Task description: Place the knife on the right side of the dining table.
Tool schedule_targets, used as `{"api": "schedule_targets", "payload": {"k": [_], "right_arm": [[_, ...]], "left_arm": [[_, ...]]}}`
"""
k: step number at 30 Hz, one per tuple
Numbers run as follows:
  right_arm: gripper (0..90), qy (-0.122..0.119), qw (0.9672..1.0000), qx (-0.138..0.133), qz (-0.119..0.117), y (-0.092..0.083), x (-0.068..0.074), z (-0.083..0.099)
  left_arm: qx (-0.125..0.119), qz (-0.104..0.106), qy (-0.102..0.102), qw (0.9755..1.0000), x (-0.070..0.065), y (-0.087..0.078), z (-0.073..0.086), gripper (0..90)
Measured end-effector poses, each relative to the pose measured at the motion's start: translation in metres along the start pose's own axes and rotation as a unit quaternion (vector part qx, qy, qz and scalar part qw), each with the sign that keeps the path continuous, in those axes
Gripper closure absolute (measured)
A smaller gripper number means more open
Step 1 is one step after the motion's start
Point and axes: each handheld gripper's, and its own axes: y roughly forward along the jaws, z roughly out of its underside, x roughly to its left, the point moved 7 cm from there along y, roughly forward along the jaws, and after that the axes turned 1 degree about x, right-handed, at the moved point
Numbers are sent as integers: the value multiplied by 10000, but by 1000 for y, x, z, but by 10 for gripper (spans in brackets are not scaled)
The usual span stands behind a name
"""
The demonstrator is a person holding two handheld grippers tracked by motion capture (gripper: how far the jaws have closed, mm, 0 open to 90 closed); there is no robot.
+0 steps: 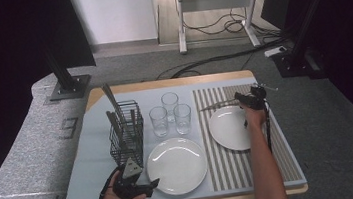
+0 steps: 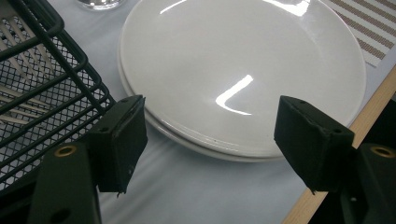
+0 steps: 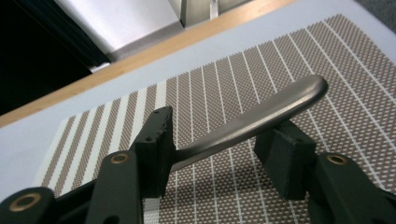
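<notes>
Far left: wire caddy [image 1: 126,130] w/ cutlery standing upright in it, on the grey table cover [image 1: 91,164]. Left gripper [image 1: 147,188] sits just in front of the caddy near the table's front edge, jaws spread wide w/ nothing between them; in the left gripper view they frame the near rim of the big white plate [image 2: 243,70], not touching it. Caddy mesh [image 2: 42,93] close beside the left jaw, wood table edge [image 2: 345,154] just beside the right one, so little side room there.

Centre: three glasses [image 1: 170,114] behind the big plate [image 1: 177,165].

Right: striped placemat [image 1: 227,169] w/ a second plate [image 1: 230,127] on it. Right gripper [image 1: 245,100] is over the mat's far end, beyond that plate. A metal utensil [image 3: 252,123] lies between its jaws, long axis roughly crosswise to them; rounded handle end points to the upper right in the right gripper view, other end hidden behind the left jaw. In the high view its tip [image 1: 213,106] points left toward the glasses. Jaws parted; the handle lies against both, a squeeze can't be made out. Bare mat round it; far table edge close behind.
</notes>
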Motion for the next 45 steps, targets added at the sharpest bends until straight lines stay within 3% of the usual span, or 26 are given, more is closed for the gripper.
{"api": "schedule_targets", "payload": {"k": [2,13,17,28,38,45], "right_arm": [[455,5,9999,154,58,1,0,0],[417,23,9988,469,168,6,1,3],[424,-151,9984,482,242,7,2,3],[409,-210,9983,491,237,5,2,3],[403,-260,9991,308,-118,0,12,-4],[414,-458,9986,227,-159,-1,18,-6]], "left_arm": [[2,1,4,10000,0,0,0,258],[13,-11,-4,10000,1,-1,0,258],[11,-10,-1,10000,1,-1,0,258],[-3,-19,-12,10000,1,-2,0,258],[-12,-8,-11,10000,1,-2,0,258],[-3,-32,-13,10000,2,-2,0,258]]}}
